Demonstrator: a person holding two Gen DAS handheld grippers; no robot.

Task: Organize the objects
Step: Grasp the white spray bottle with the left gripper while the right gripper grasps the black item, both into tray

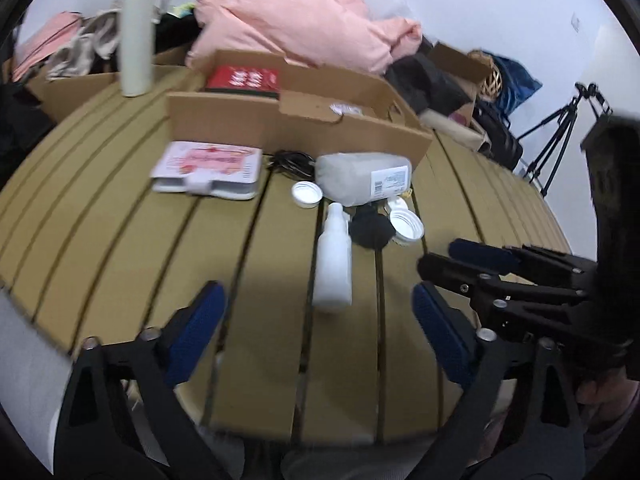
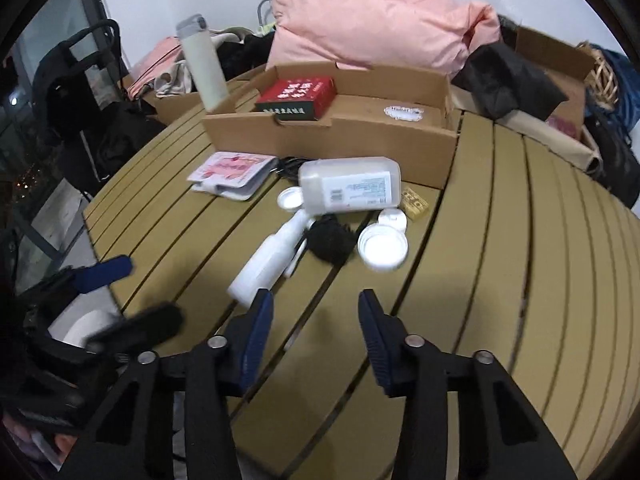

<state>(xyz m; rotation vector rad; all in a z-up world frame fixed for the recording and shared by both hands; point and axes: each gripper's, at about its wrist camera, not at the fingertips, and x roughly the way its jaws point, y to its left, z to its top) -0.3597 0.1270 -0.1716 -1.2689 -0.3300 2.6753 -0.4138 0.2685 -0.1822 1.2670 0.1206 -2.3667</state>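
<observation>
A small white bottle [image 1: 333,264] [image 2: 266,256] lies on the slatted table [image 1: 120,240]. Behind it lie a large pale jar on its side [image 1: 362,176] [image 2: 350,186], white lids [image 1: 306,194] [image 2: 383,246], a black fuzzy ball [image 1: 372,230] [image 2: 329,242] and a pink booklet [image 1: 208,170] [image 2: 234,174]. A cardboard tray [image 1: 296,128] [image 2: 332,136] holds a red box [image 1: 242,79] [image 2: 298,94]. My left gripper [image 1: 320,304] is open, just short of the bottle. My right gripper [image 2: 316,304] is open and empty, also seen in the left wrist view [image 1: 460,260].
A tall white flask [image 1: 137,36] [image 2: 202,64] stands at the table's far left. Pink bedding [image 1: 296,12] [image 2: 380,16], bags and boxes are piled behind the table. A tripod [image 1: 560,132] stands at the right. A small yellow box [image 2: 415,202] lies by the jar.
</observation>
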